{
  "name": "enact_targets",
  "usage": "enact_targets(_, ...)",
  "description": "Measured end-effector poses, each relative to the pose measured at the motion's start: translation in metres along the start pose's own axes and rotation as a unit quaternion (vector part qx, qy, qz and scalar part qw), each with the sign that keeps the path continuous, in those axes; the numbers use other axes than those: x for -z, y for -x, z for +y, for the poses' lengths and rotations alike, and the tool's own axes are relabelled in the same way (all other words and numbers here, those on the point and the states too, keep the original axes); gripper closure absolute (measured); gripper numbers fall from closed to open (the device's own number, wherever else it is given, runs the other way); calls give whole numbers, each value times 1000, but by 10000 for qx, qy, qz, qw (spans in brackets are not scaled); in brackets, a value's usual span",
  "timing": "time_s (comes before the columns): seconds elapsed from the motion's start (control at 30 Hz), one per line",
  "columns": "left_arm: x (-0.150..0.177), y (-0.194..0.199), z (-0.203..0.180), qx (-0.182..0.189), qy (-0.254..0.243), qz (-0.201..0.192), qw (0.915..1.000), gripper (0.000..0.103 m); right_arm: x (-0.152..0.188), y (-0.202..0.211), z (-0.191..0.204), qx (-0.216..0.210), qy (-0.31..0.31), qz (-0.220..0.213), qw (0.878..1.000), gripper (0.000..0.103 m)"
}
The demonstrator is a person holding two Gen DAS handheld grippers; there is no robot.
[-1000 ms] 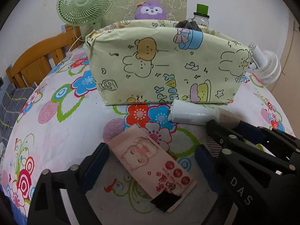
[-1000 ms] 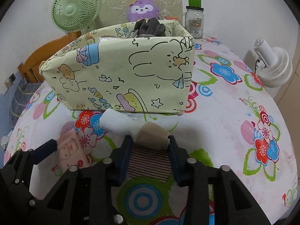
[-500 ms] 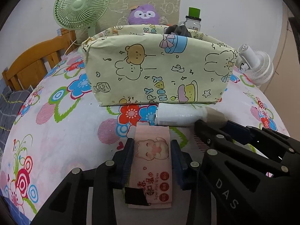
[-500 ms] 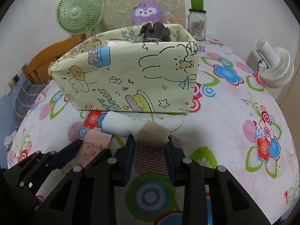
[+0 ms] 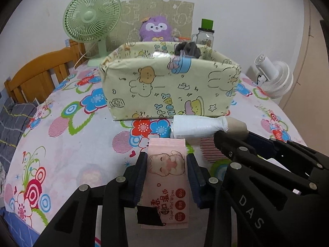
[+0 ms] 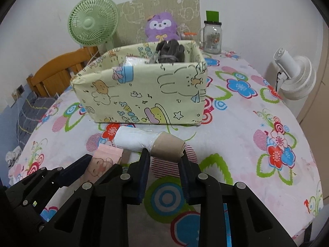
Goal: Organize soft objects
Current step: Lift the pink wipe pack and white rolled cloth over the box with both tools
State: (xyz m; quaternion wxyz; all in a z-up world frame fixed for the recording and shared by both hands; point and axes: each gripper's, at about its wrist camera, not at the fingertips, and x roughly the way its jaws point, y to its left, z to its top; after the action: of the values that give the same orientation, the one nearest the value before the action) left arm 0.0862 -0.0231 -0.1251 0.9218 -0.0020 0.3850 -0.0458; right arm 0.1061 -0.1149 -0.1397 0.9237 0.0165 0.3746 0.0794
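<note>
A pink pack of wet wipes (image 5: 167, 177) with a cartoon face sits between the pads of my left gripper (image 5: 166, 158), which is shut on its long sides. Just beyond it a white roll of plastic bags (image 6: 135, 138) with a bare cardboard end lies crosswise. My right gripper (image 6: 164, 153) has its jaws closing on that cardboard end, and the pads touch it. Behind both stands the pale yellow cartoon-print box (image 6: 144, 94), open at the top. It holds dark grey gloves (image 6: 170, 51) and a clear packet (image 6: 135, 60).
A flowered cloth covers the round table (image 6: 257, 144), whose edge curves close on the right. Behind the box stand a green fan (image 5: 92, 20), a purple plush toy (image 5: 156, 28) and a glass jar (image 5: 205, 35). A white fan (image 5: 273, 78) stands at right, a wooden chair back (image 5: 37, 76) at left.
My left gripper has shut on the wipes pack, which now lies straight between its pads. The right jaws have narrowed on the roll's cardboard end. Both grippers have risen a little.
</note>
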Motion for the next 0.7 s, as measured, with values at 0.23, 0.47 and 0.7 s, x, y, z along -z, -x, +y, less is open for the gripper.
enact_targets(0.23, -5, 21, -6, 15, -67, -230, 9997, 64, -4, 27, -1, 32, -69, -289, 9996, 73)
enact_targets(0.47, -16, 44, -10, 36, -109, -483, 9988, 64, -13, 53, -1, 91, -100, -562, 9983, 73)
enact_targets(0.7, -29, 67, -16, 66, -151, -746, 9971, 64, -25, 80, -2, 168, -112, -842, 9962, 73)
